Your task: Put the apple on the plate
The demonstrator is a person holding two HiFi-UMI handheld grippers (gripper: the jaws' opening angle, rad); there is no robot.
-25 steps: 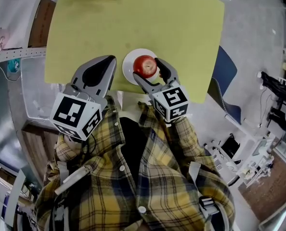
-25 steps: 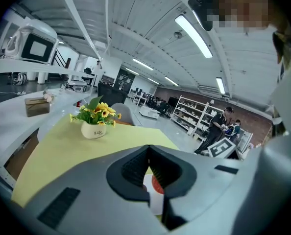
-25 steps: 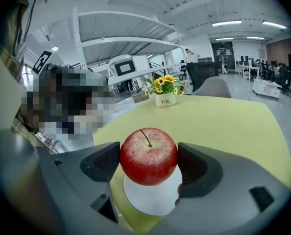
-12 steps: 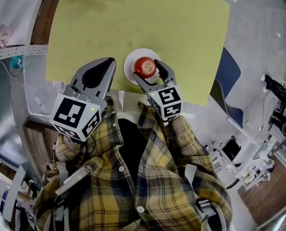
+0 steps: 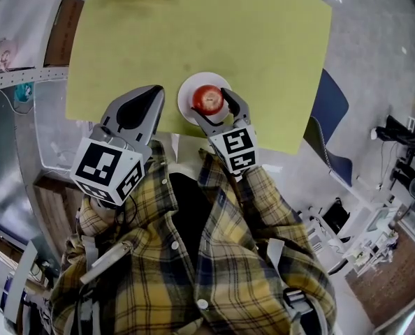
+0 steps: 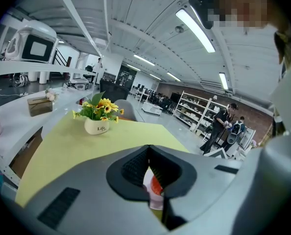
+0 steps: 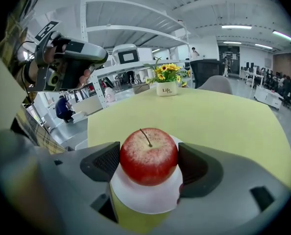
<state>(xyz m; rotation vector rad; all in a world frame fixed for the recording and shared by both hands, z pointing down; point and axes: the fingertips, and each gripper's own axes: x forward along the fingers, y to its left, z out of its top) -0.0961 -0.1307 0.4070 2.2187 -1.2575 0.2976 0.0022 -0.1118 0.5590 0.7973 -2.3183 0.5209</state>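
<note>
Looking down at the head view, you have the right gripper (image 5: 209, 103) reaching in from 6 o'clock with its jaws set around the apple (image 7: 148, 155), one pad at the fruit's 9 o'clock side and the other at its 3 o'clock side. In the right gripper view both pads press on the red skin, so you are holding the apple at a medium spread. The apple stands upright, stem at 12 o'clock, over the middle of the white plate (image 7: 145, 199). Its underside meets the plate's surface in that view, though I cannot tell whether its weight rests there. The plate lies on the yellow-green table (image 5: 249, 40), close to the 6 o'clock edge nearest your body. Your left gripper (image 5: 155, 95) hangs at 9 o'clock of the plate, just beside it and not touching it, over the same table edge. Its own view shows the jaw tips together with nothing between them, and the plate and apple show through the hollow behind the tips. A white pot of yellow flowers (image 6: 97, 126) stands well apart at the table's far edge, toward 11 o'clock. A blue chair (image 5: 326, 110) stands off the table at 3 o'clock. Your plaid shirt (image 5: 193, 257) fills the view at 6 o'clock.
</note>
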